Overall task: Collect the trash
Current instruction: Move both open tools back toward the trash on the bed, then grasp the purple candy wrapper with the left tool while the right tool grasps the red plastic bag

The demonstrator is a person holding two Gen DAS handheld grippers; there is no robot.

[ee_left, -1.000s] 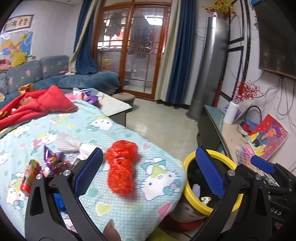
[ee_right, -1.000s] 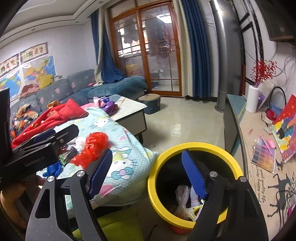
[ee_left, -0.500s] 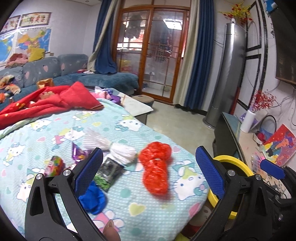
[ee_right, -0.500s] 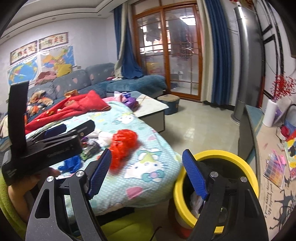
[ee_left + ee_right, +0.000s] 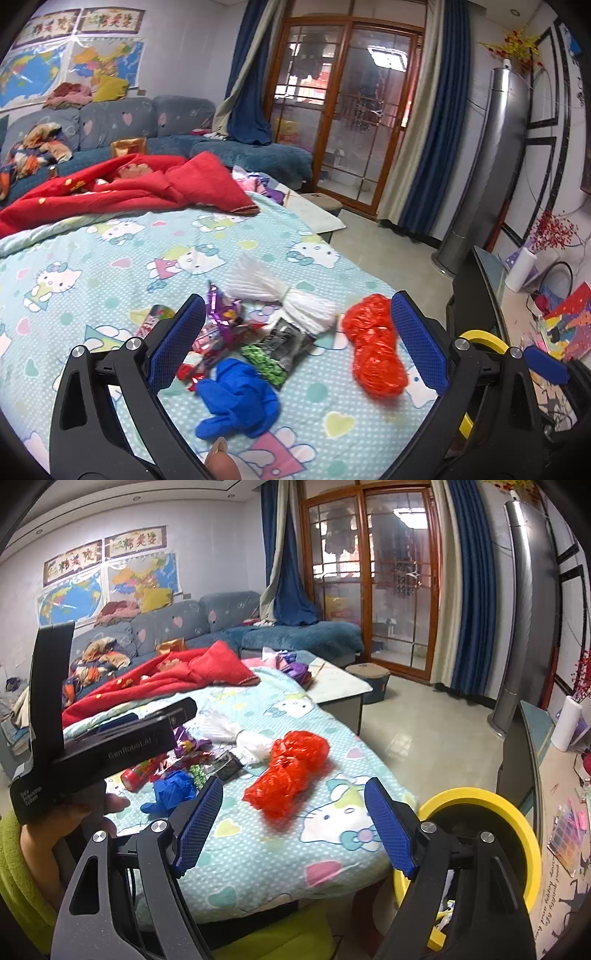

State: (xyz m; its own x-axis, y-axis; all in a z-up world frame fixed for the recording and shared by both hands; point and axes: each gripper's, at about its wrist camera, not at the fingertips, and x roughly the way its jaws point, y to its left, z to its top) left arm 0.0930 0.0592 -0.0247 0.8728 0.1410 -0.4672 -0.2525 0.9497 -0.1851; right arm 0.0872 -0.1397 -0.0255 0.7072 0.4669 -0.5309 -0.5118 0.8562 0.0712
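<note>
The left gripper (image 5: pixel 297 338) has its jaws spread wide and empty above the trash heap; the right gripper (image 5: pixel 293 821) is likewise wide, gripping nothing, its blue pads (image 5: pixel 384 832) hanging over the blanket's near edge.

Between the left jaws lie a blue glove (image 5: pixel 240 402), a dark and green wrapper (image 5: pixel 279 349), purple foil (image 5: pixel 223 314) and red-printed wrappers (image 5: pixel 203 350); beyond them a white tassel-like bundle (image 5: pixel 288 299); just inside the right-hand jaw a crumpled red plastic bag (image 5: pixel 376 350); all rest on a light-blue cartoon-cat blanket (image 5: pixel 110 266), with a red quilt (image 5: pixel 129 188) farther back.

The left wrist view shows only a sliver of the yellow bin (image 5: pixel 480 338) behind the gripper's frame; the right wrist view shows its round yellow rim (image 5: pixel 517 819) beside the bed, with pale scraps inside, and also the person's left hand (image 5: pixel 70 819) gripping the other tool's black body, which the left view does not show.

That body reads "GenRobot.AI" (image 5: pixel 129 747) in pale letters; smaller writing near the handle is too small to read; the framed wall characters above the maps (image 5: pixel 70 596) are not legible.
</note>
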